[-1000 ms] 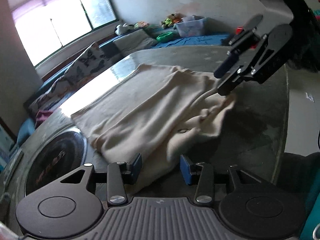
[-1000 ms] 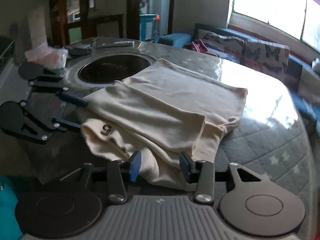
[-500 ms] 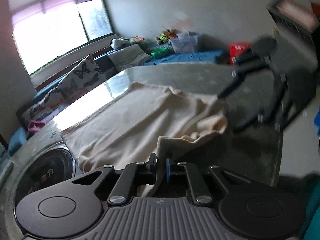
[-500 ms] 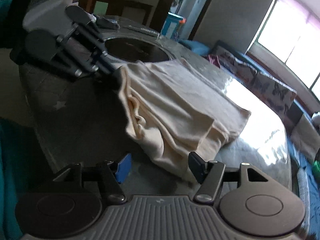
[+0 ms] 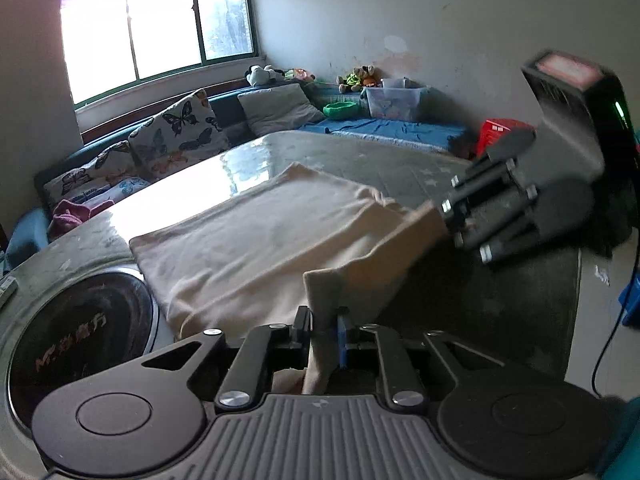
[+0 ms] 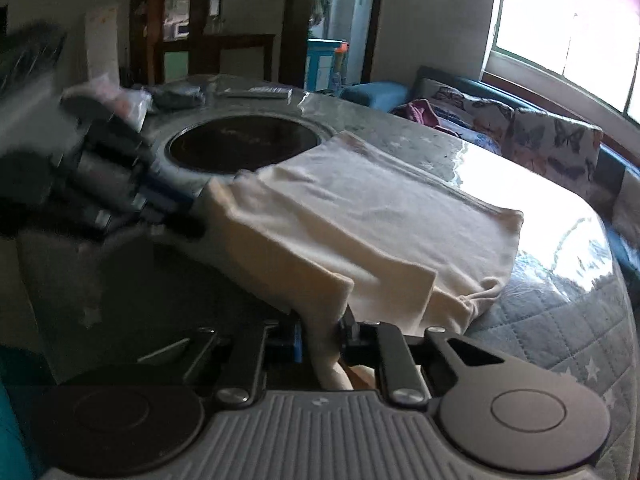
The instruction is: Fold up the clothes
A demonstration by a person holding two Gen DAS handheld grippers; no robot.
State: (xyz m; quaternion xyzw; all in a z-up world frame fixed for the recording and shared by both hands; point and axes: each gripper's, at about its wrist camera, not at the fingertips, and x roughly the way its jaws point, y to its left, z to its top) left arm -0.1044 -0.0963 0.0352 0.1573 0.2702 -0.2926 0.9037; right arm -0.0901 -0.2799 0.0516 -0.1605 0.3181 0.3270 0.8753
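A cream garment lies folded on the grey table. My left gripper is shut on its near left corner, and the cloth bunches up between the fingers. Blurred at the right of this view, my right gripper pinches the other near corner. In the right wrist view the right gripper is shut on the garment, and the left gripper holds the far end of the same edge. That near edge hangs lifted and stretched between the two grippers.
A round dark inset is sunk into the table beside the garment's left side. Plastic bags and a flat remote lie at the table's far end. A sofa with butterfly cushions runs under the window.
A second ago both grippers stood open at the garment's near edge. The left shut on the cloth first, then the right; the edge is now raised and pulled taut between them.
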